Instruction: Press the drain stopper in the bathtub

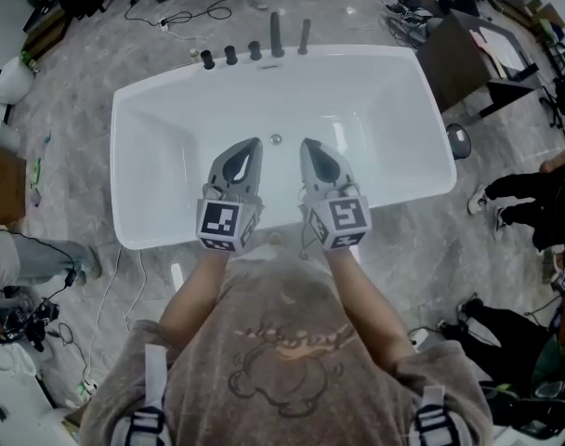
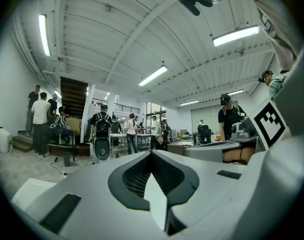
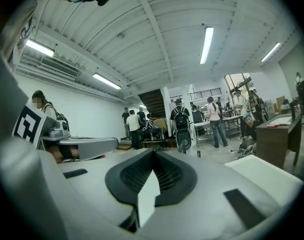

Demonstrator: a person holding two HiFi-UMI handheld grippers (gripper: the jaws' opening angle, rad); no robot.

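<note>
On white bathtub point(image 1: 171, 147) floor: drain stopper point(image 1: 276, 139) small, round, seemingly metallic.

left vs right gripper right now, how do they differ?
Left gripper is left of the drain stopper, right gripper right of it. Left angles rightward, right leftward, tips converging. Shared: jaws shut, empty, over the bathtub.
</note>
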